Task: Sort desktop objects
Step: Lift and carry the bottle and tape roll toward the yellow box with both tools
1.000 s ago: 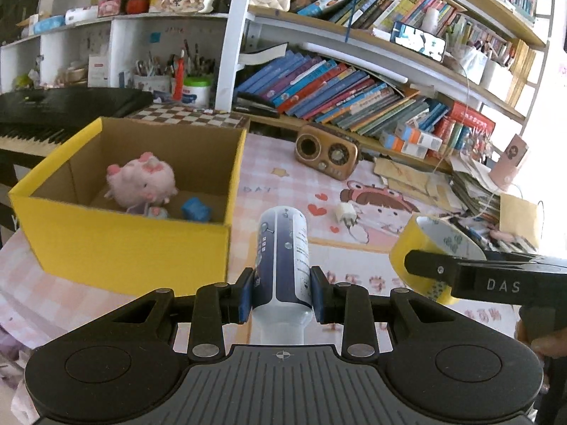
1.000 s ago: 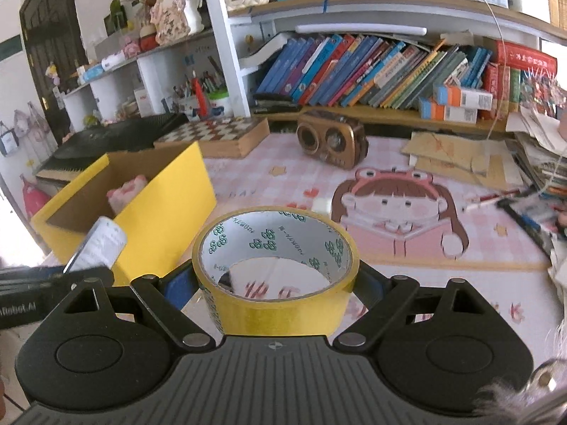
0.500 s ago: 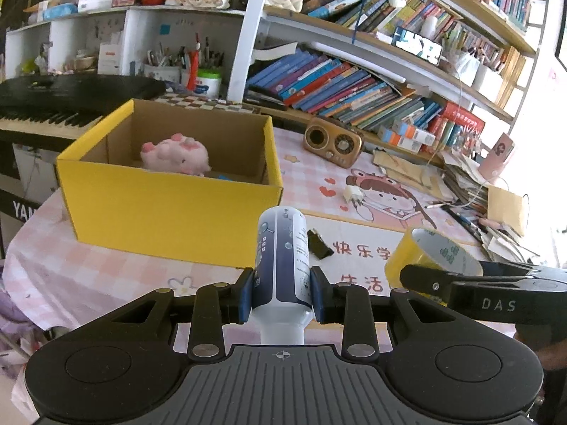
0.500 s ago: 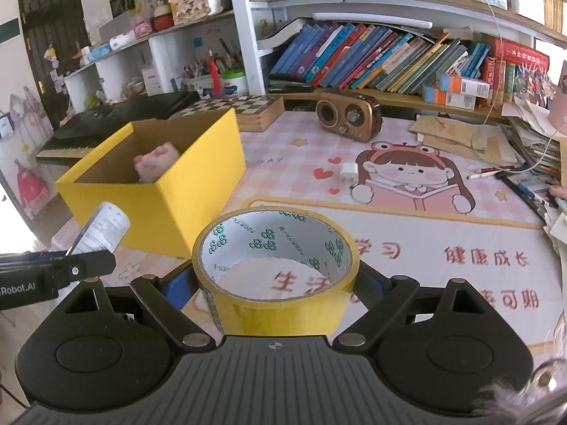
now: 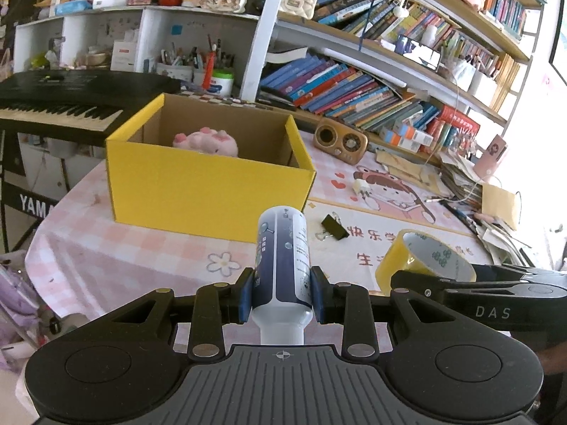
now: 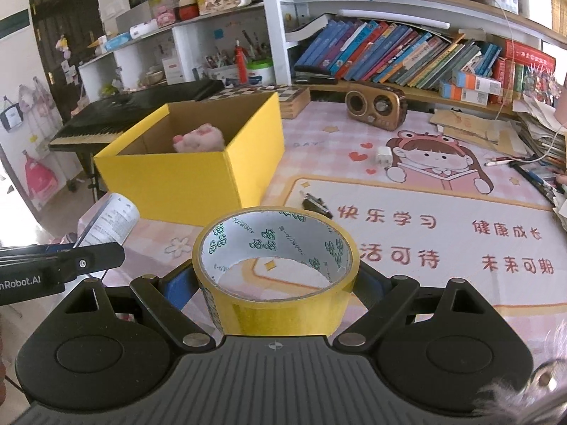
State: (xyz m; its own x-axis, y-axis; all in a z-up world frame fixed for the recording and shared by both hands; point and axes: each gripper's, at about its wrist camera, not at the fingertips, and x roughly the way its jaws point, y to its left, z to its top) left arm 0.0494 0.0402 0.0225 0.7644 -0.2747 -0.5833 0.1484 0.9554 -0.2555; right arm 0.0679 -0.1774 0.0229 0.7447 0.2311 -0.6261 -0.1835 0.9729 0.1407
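Carrying both finds toward the yellow box [image 5: 209, 184] for sorting, you keep the left gripper [image 5: 282, 295] pinched narrowly on the bottle [image 5: 283, 262] and the right gripper [image 6: 274, 285] spread wide around the tape roll [image 6: 274, 265], both short of it.

Two wrist fisheyes, angled down, sharing yellow box [image 5: 209, 191]
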